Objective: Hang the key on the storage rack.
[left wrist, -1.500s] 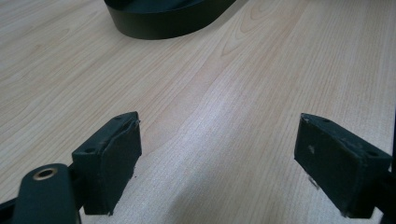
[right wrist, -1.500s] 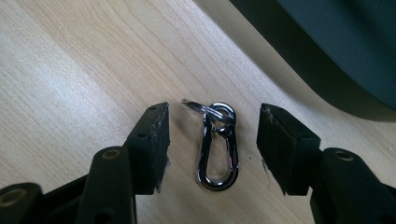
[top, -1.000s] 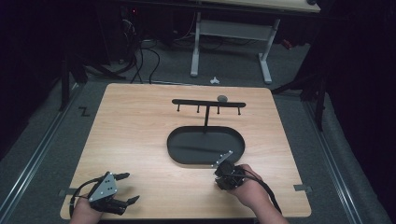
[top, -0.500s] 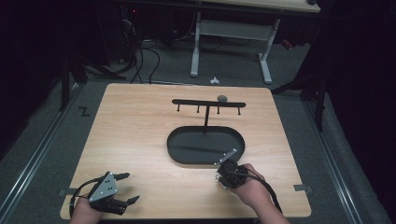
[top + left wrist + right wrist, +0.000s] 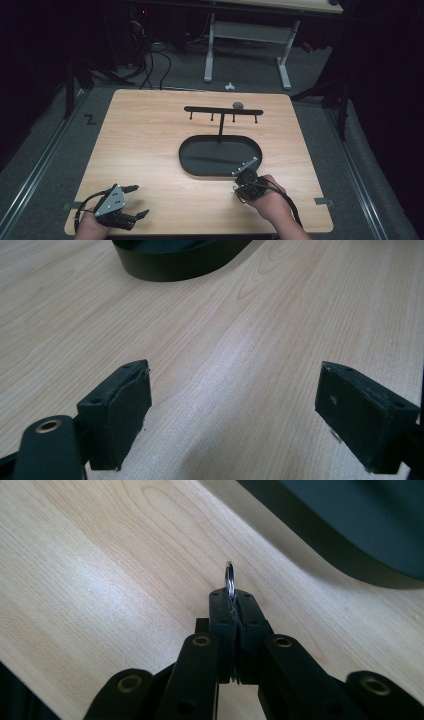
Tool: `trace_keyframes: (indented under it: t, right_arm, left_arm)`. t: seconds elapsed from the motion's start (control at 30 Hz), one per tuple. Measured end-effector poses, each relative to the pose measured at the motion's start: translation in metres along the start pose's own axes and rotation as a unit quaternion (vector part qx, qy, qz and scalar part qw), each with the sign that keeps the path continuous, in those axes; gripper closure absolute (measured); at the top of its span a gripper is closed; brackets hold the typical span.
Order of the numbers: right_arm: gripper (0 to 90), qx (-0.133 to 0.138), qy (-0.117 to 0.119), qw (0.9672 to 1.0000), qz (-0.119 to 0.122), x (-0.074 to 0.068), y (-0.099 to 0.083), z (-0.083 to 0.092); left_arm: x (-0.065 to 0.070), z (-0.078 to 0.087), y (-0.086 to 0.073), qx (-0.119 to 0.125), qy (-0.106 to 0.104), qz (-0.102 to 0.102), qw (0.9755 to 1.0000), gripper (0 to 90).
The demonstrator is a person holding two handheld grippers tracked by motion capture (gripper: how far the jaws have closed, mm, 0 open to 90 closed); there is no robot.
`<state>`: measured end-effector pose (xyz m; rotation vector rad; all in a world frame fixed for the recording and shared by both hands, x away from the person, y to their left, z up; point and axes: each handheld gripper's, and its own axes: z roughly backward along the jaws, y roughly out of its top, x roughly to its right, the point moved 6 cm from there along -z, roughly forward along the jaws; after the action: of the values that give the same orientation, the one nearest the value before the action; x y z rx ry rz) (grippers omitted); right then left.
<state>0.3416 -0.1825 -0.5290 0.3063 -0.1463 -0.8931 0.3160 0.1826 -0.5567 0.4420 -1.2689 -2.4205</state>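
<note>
Metal ring (image 5: 229,579), thin and edge-on, pinched in the right gripper (image 5: 231,596), whose jaws have just closed flat on it, over the wooden table (image 5: 150,145) beside the black oval tray's (image 5: 190,167) near-right rim. Left gripper (image 5: 235,415) spread, near-left.

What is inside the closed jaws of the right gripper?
A thin metal ring is clamped edge-on in the right gripper; its top sticks out above the pads. The rest is covered by the jaws, so anything attached to it cannot be seen.
</note>
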Motion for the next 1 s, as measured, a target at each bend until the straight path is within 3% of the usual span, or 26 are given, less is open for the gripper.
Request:
trace_keyframes:
  t: [0.27,0.37,0.63,1.0]
  right_arm:
    - [88.5,-0.004,0.001,0.9998,-0.017,0.004,-0.003,0.019]
    - [88.5,-0.002,-0.001,0.9999,-0.013,0.007,-0.003,0.024]
    - [88.5,-0.001,-0.010,0.9993,-0.037,0.014,-0.005,0.051]
    - [88.5,-0.006,-0.011,0.9983,-0.057,0.027,-0.009,0.061]
  left_arm:
    - [0.000,0.000,0.000,-0.001,-0.001,-0.001,1.0000,15.3]
    - [0.001,0.000,0.000,-0.001,-0.001,-0.001,1.0000,15.3]
    - [0.001,0.000,0.000,0.000,-0.001,0.000,1.0000,15.4]
    - [0.001,-0.002,0.000,-0.001,-0.002,0.001,1.0000,15.3]
